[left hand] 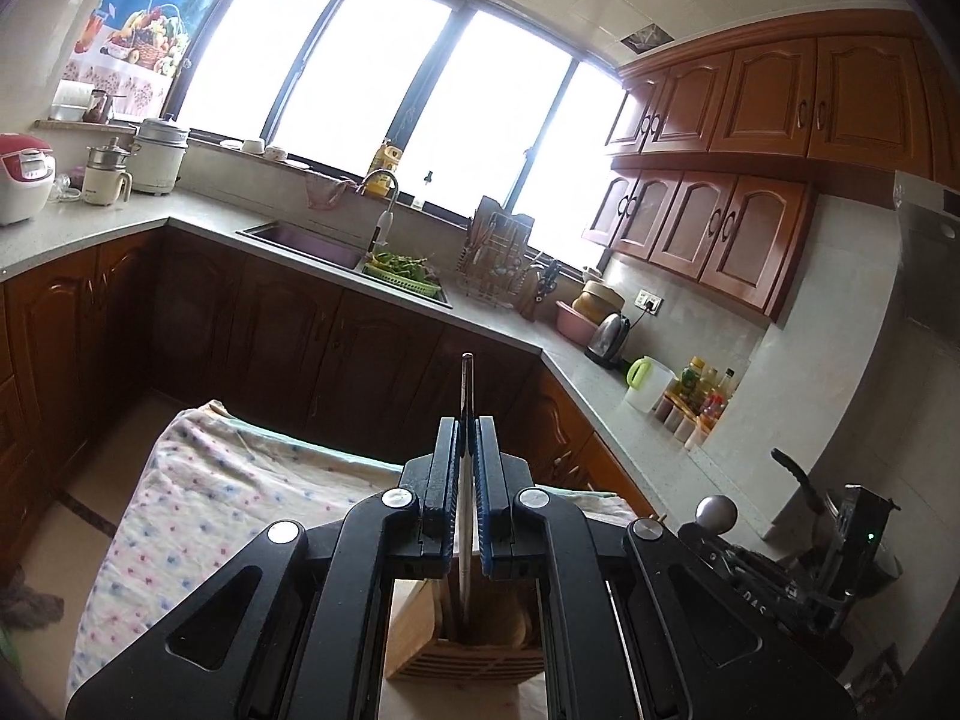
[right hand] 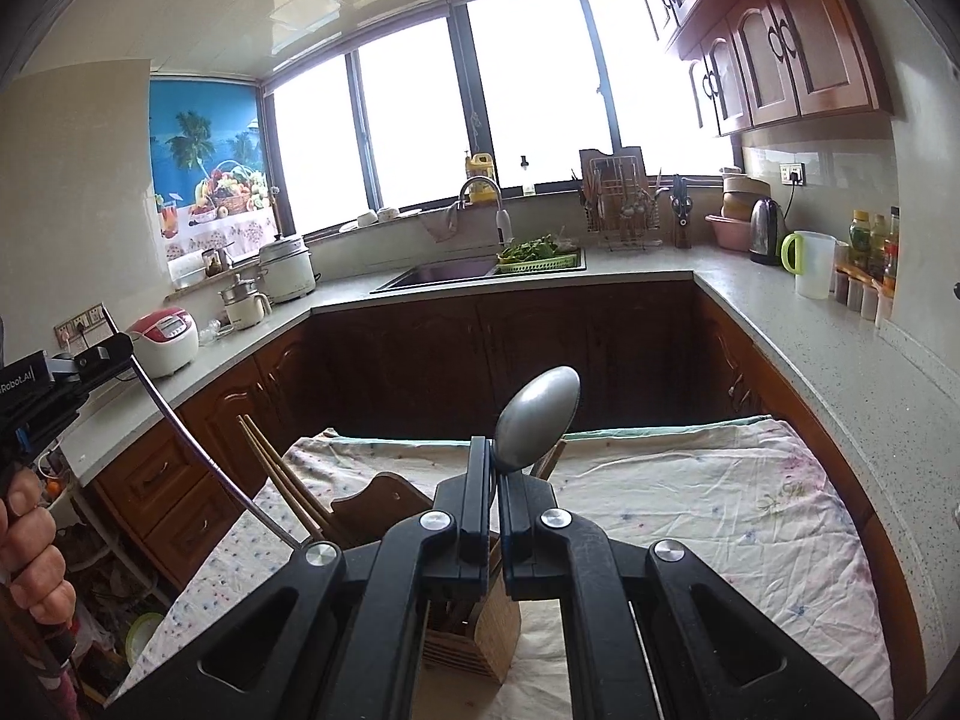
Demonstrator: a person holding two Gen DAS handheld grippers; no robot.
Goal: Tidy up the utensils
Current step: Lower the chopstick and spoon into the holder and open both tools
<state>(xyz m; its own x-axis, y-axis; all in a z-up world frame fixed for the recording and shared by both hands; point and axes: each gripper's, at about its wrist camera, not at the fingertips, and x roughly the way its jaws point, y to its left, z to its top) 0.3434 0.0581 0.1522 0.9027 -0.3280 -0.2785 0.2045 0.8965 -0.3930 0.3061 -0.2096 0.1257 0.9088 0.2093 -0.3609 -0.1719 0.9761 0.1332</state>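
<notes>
- A thin metal utensil is clamped between the left gripper jaws, above the wooden holder.
- A spoon is gripped in the right gripper jaws.

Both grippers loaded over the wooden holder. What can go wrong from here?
1. The left gripper pinches a thin metal utensil edge-on; it may pivot or slip as it goes in.
2. The right gripper holds the spoon bowl-up. The wooden holder already has chopsticks leaning out, so it could jam.
3. The holder stands on a wrinkled cloth; a sideways push may tip it.
</notes>
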